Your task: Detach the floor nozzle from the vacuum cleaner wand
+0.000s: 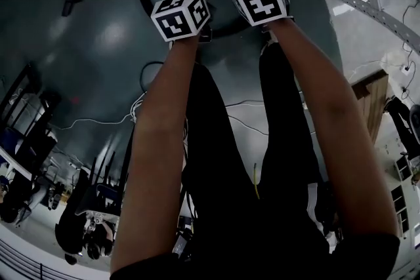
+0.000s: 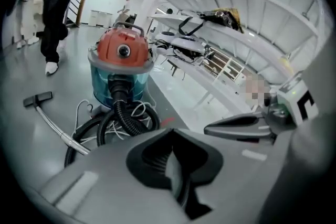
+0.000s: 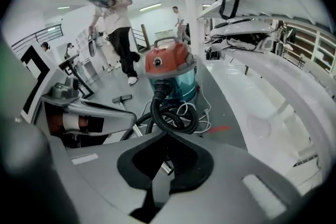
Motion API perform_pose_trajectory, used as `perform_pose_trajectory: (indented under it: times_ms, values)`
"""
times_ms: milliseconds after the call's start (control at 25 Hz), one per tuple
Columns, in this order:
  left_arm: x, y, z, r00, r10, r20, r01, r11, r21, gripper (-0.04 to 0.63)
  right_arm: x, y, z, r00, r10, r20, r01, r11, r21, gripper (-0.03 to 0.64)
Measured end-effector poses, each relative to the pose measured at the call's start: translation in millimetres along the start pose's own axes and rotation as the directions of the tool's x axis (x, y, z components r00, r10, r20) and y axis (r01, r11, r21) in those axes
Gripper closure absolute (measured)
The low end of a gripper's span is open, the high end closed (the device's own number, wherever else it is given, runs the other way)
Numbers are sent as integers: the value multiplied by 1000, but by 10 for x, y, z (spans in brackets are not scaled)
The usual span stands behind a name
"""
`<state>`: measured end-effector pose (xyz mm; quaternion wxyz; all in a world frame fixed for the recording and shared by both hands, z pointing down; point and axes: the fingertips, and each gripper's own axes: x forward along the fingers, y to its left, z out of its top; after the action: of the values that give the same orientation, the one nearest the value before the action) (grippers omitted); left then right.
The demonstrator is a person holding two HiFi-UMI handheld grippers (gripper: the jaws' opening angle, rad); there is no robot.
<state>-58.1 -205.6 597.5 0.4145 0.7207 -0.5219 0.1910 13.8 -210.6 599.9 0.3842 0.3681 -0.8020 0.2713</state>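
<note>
Since the nozzle (image 2: 38,98) sits joined to the far end of the wand (image 2: 59,132), both lying flat on the floor (image 2: 68,86), the detaching itself has not begun, and I judge the step in hand to be the approach. From the wand's near end the black hose (image 2: 119,117) coils back to the vacuum (image 2: 122,50), which stands upright beyond it. Both tools hang side by side over the hose coil and the wand's near end, well apart from the nozzle. The left tool (image 2: 172,139) has its jaws pressed together on nothing, and the right tool (image 3: 167,140) is the same. A bit of chrome tube shows past the right one's pads, but it lies on the floor beyond them, not in a grip. The next move, as I judge it, calls for spreading both tools, carrying them out along the wand, clamping one on the tube near the joint and the other on the nozzle's neck, then pulling or twisting the two apart. The only container is the vacuum's blue see-through drum (image 2: 113,89); what it holds cannot be told from here.
</note>
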Motion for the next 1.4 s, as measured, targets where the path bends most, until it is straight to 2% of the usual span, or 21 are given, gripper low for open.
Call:
perform_pose_trajectory:
  times_ms: [120, 320, 480, 560, 720, 1000, 1240, 1400]
  values:
    - [-117, -152, 141, 1000, -3, 25, 2, 1000, 13, 586, -210, -14, 105, 999, -8, 45, 6, 999, 37, 618]
    - [-321, -423, 314, 999, -25, 39, 22, 996, 84, 586, -515, 10, 384, 990, -35, 140, 19, 994, 111, 620]
    - [-518, -545, 381, 998, -13, 65, 11, 1000, 28, 586, -749, 100, 488, 981, -44, 191, 22, 993, 113, 620]
    - [-614, -590, 422, 996, 3, 88, -4, 1000, 20, 586, -850, 136, 495, 978, -48, 205, 25, 993, 112, 620]
    - [-751, -612, 484, 992, 26, 121, -33, 998, 56, 586, -968, 190, 469, 972, -51, 229, 19, 990, 140, 620]
    - [-815, -648, 567, 989, 16, 148, -47, 976, 212, 586, -1027, 165, 502, 962, -68, 265, 13, 978, 207, 620]
    - [-796, -610, 652, 984, 28, 176, -58, 984, 168, 586, -1035, 104, 513, 960, -94, 264, 29, 971, 238, 620]
    - [-753, -605, 677, 985, 20, 171, -54, 980, 192, 586, -1006, 66, 530, 961, -103, 259, 40, 971, 237, 620]
